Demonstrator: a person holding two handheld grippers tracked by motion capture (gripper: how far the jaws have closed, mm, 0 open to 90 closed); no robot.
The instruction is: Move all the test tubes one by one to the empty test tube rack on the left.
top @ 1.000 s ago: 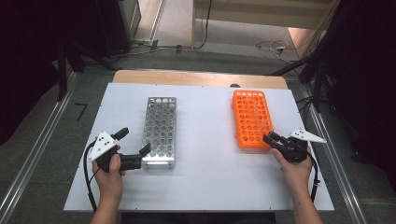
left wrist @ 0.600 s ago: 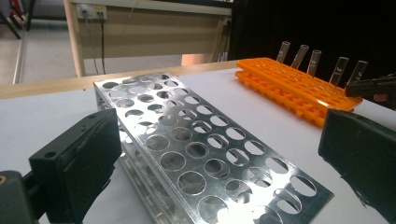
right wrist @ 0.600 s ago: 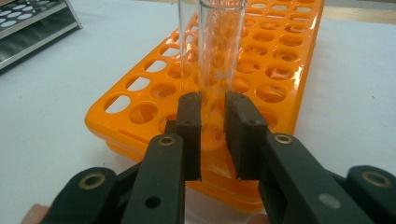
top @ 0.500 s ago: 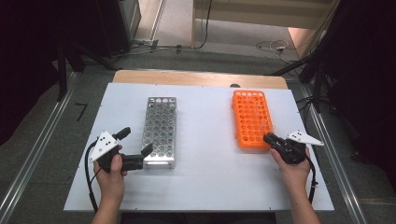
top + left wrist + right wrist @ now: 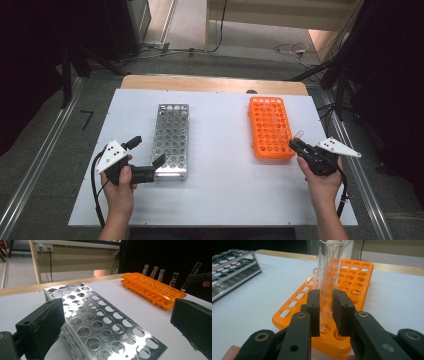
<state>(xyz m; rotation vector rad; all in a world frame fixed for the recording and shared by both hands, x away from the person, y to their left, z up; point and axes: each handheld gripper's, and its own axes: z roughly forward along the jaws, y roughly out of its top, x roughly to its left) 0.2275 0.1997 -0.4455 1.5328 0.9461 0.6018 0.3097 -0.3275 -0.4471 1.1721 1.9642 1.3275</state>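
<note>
Two racks lie on the white rectangular table (image 5: 220,200): the perforated silver metal rack (image 5: 171,140) at left, its holes all bare, and the orange plastic test-tube rack (image 5: 270,127) at right, with a few clear glass tubes (image 5: 160,275) standing tilted in its holes. Beside the orange rack's near right corner, the right gripper (image 5: 298,145) has its jaws clamped on a clear glass test tube (image 5: 329,272), lifted just over the near holes. Near the metal rack's near left corner, the left gripper (image 5: 147,157) holds its jaws wide apart, with nothing between them.
</note>
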